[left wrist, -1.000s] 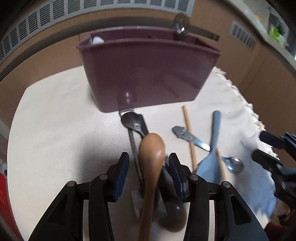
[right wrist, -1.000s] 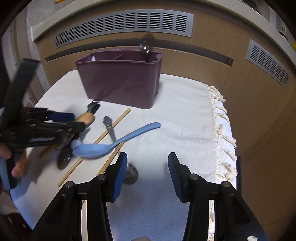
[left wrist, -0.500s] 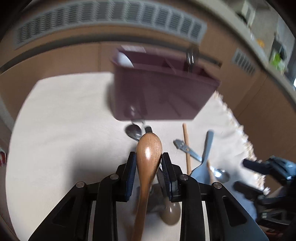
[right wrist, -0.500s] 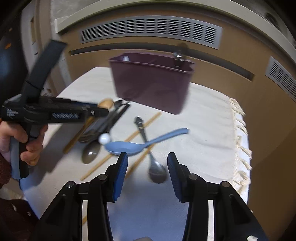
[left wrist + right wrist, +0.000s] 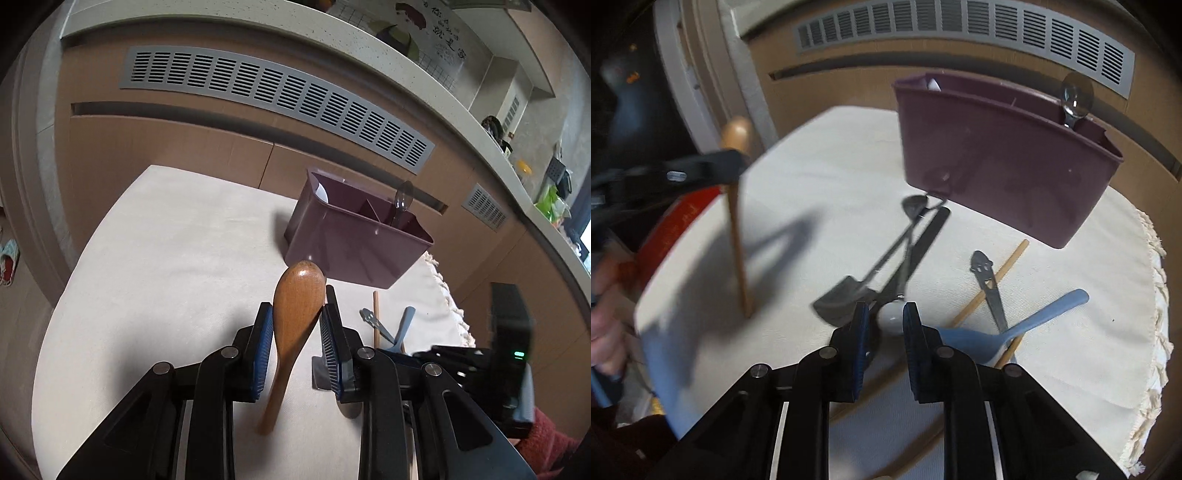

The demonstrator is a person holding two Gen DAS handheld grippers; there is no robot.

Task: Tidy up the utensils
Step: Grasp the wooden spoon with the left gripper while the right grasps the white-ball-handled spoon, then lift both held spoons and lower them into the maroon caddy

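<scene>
Wooden spoon (image 5: 298,314) is clamped in the left tongs (image 5: 297,325) at the neck just below the bowl: bowl up and forward, handle hanging down toward the cloth-covered counter (image 5: 166,258). Long axis is near vertical in the right wrist view, handle tip close over the cloth; can't tell whether it touches. Gripping near the bowl leaves the handle end free, which I'd judge suits a handle-first drop into the caddy.

Purple utensil caddy (image 5: 354,243) sits ahead and right of the spoon, well apart, near the fringed cloth edge. It has divided compartments; a metal spoon (image 5: 402,201) already stands in the right-hand one, bowl up, and something white shows at the far left corner.

Right tongs (image 5: 884,321) are low over the pile, and their jaws have just been closing. A small white rounded utensil end (image 5: 892,314) sits between the pads; the pads look to be touching it, but a firm grip isn't confirmed. Probably the next pick.

Still loose on the cloth:
- blue plastic spoon (image 5: 1015,330), handle pointing right and away
- wooden chopstick (image 5: 993,280), running diagonally under it
- flat metal handle with cutouts (image 5: 988,277), crossing the chopstick
- dark shovel-shaped spoon (image 5: 846,299) and black handles (image 5: 923,236) fanned toward the caddy base

A person's hand (image 5: 605,295) holds the left tool at frame left; that edge is motion-blurred.
</scene>
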